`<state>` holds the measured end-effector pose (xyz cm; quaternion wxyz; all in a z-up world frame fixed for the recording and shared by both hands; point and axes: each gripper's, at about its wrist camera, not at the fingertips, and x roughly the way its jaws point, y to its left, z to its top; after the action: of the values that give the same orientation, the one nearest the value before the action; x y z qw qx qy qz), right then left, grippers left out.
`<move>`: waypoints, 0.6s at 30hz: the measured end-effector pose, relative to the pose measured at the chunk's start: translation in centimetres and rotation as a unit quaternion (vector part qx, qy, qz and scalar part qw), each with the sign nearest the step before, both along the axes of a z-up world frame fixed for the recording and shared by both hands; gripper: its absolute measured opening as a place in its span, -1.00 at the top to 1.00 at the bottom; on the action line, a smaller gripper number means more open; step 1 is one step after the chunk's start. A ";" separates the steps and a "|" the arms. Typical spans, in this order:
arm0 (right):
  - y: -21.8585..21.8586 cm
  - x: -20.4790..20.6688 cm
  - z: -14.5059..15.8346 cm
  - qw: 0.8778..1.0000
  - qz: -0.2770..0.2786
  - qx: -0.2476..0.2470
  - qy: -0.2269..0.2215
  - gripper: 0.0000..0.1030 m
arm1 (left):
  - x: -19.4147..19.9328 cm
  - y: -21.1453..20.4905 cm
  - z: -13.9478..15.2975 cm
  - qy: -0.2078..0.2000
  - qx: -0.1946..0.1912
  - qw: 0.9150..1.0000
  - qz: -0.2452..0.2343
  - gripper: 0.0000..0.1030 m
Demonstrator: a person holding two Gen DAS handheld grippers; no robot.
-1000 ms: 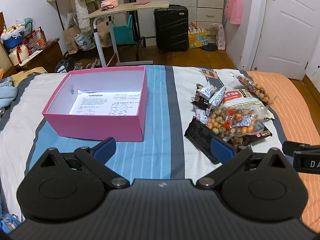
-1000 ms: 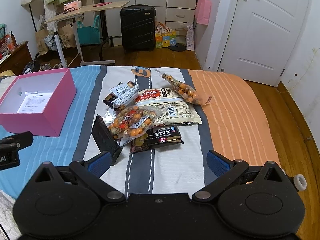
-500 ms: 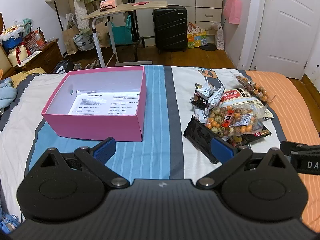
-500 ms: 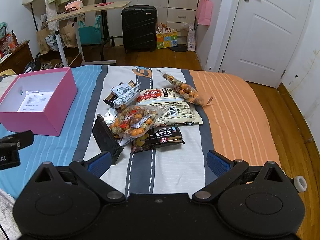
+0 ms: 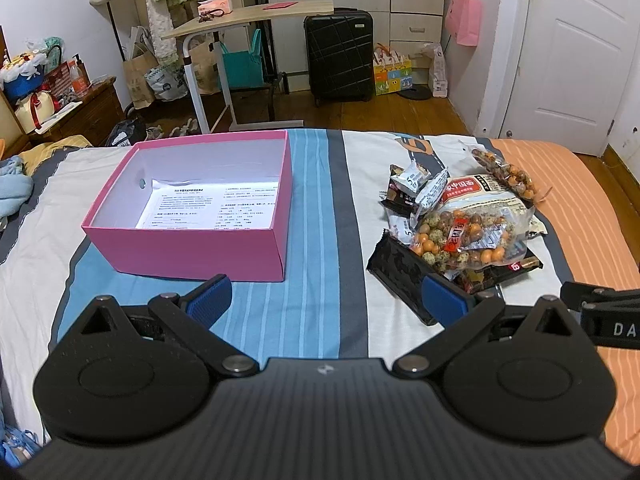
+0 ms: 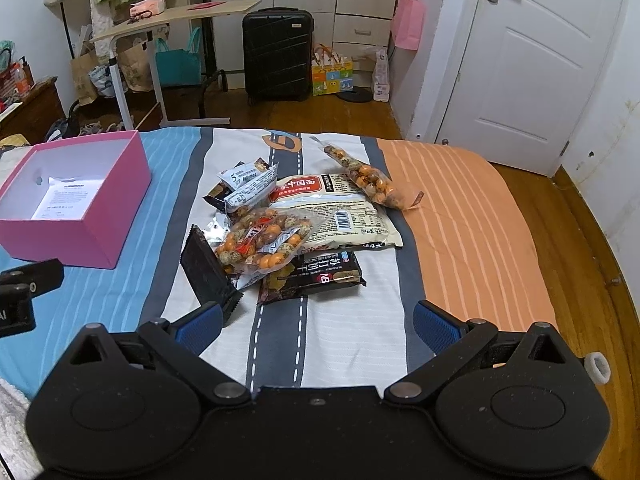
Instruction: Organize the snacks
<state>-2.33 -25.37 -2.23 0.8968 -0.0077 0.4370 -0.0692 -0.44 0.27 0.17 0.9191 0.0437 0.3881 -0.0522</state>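
A pile of snack packs lies on the bed: a clear bag of orange and speckled nuts [image 6: 264, 240], a white noodle pack [image 6: 340, 216], a dark biscuit pack [image 6: 320, 276], a black pack [image 6: 206, 268], small white sachets [image 6: 248, 184] and a long nut bag [image 6: 368, 180]. An open pink box [image 5: 200, 208] with a printed sheet inside sits to the left of the pile. My left gripper [image 5: 326, 300] is open and empty, near the box's front. My right gripper [image 6: 314, 324] is open and empty, just short of the pile [image 5: 460, 232].
The bed [image 6: 460, 220] has striped blue, white and orange bedding. Its right edge drops to the wood floor [image 6: 580, 240]. Beyond the bed stand a rolling desk [image 5: 248, 20], a black suitcase [image 5: 340, 64] and a white door [image 6: 532, 60].
Both grippers have drawn back slightly from the bed's far end, so the box and snacks sit a little farther away. Nothing was taken hold of.
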 end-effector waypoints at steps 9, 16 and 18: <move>-0.1 0.0 0.0 1.000 0.000 0.000 0.000 -1.00 | 0.0 0.0 0.0 0.000 0.001 1.000 -0.001 -1.00; 0.0 0.0 -0.1 1.000 0.007 -0.004 0.002 -1.00 | -0.2 0.0 0.0 -0.001 0.000 1.000 -0.006 -1.00; 0.1 0.0 -0.1 1.000 0.008 -0.005 0.003 -1.00 | -0.2 0.0 0.0 -0.002 0.000 1.000 -0.005 -1.00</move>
<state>-2.34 -25.28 -2.35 0.8961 -0.0157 0.4389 -0.0647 -0.61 0.24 0.16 0.9194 0.0460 0.3865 -0.0568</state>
